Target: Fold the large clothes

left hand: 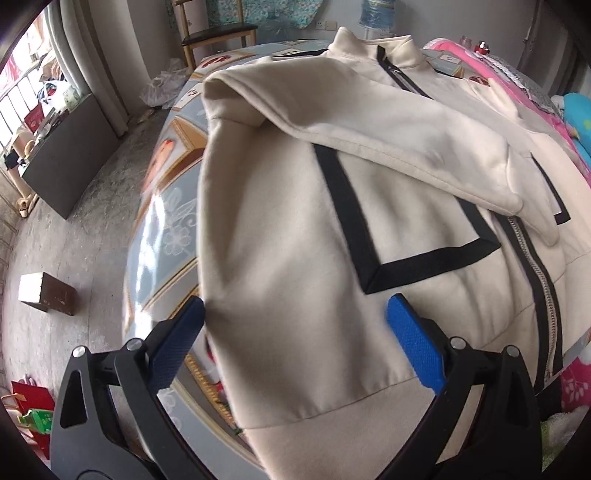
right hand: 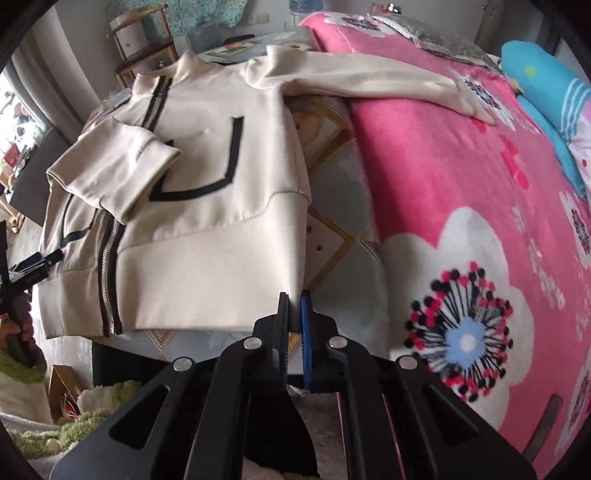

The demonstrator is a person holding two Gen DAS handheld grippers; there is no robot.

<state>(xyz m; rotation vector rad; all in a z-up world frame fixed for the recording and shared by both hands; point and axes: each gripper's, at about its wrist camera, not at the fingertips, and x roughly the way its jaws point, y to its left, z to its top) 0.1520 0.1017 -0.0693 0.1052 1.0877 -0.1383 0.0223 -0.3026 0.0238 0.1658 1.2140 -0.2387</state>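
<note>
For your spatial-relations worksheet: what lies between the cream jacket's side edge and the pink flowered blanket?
In the right wrist view, a strip of glossy patterned table cover shows between the cream jacket and the pink flowered blanket; farther back, the jacket's sleeve bridges the gap.

Left wrist view: close above the cream jacket, angled steeply down from its hem toward the collar, floor and chair beyond. Right wrist view: also steeply down, from the hem corner on the other side, near the pink blanket. Shared by both: the jacket's front, zipper, folded sleeve and collar.
</note>
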